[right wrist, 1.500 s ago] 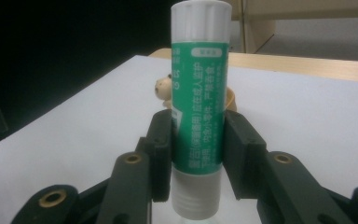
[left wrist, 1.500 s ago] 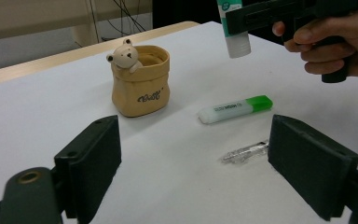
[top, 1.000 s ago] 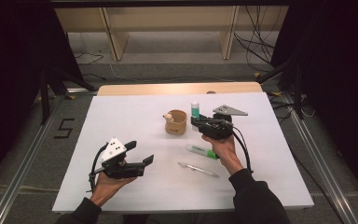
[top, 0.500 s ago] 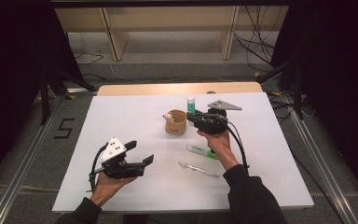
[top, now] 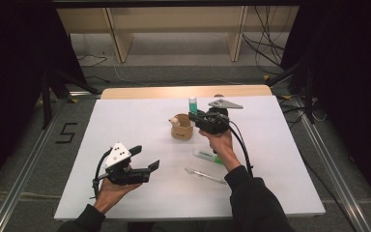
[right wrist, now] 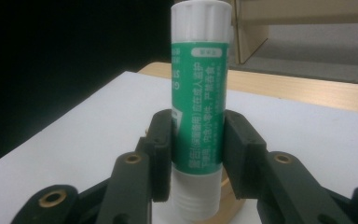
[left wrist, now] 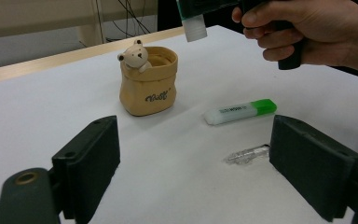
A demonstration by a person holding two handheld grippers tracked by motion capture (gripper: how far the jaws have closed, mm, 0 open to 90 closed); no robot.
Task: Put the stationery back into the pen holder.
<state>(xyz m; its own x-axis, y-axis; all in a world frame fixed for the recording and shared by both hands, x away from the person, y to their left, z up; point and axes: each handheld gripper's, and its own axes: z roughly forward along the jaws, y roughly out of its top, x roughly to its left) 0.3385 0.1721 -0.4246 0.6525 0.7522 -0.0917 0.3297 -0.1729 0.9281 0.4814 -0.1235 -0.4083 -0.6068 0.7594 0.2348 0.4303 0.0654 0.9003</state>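
The right gripper [top: 196,117] is clenched on a glue stick [right wrist: 199,109], holding it upright just above and right of the pot [top: 182,127]. The work in hand looks like dropping the stick into that pot.

To do it well, I would carry the stick left until its lower end hangs squarely over the pot's mouth, clear of the bear [left wrist: 135,55] that sits on the rim. Keep the stick vertical, since a tilt could catch the rim and tip the pot, which looks light. Lower until the end is well inside before letting go; a drop from height might knock the pot over. Open the jaws just enough, then lift straight up.

The left gripper [top: 142,158] is released, jaws wide with nothing between them, hovering over the near left of the table [top: 125,116]. It could steady the pot if needed.

The glue stick is a slim cylinder with a green label carrying white print, and white at both ends, one ribbed. The 2 pads grip it around the lower half of the label, so most of its length stands above them. In the left gripper view its white lower end [left wrist: 196,31] hangs above the table, to the right of the pot.

A highlighter [top: 208,156] and a clear pen [top: 204,175] lie on the table, nearer than the pot.
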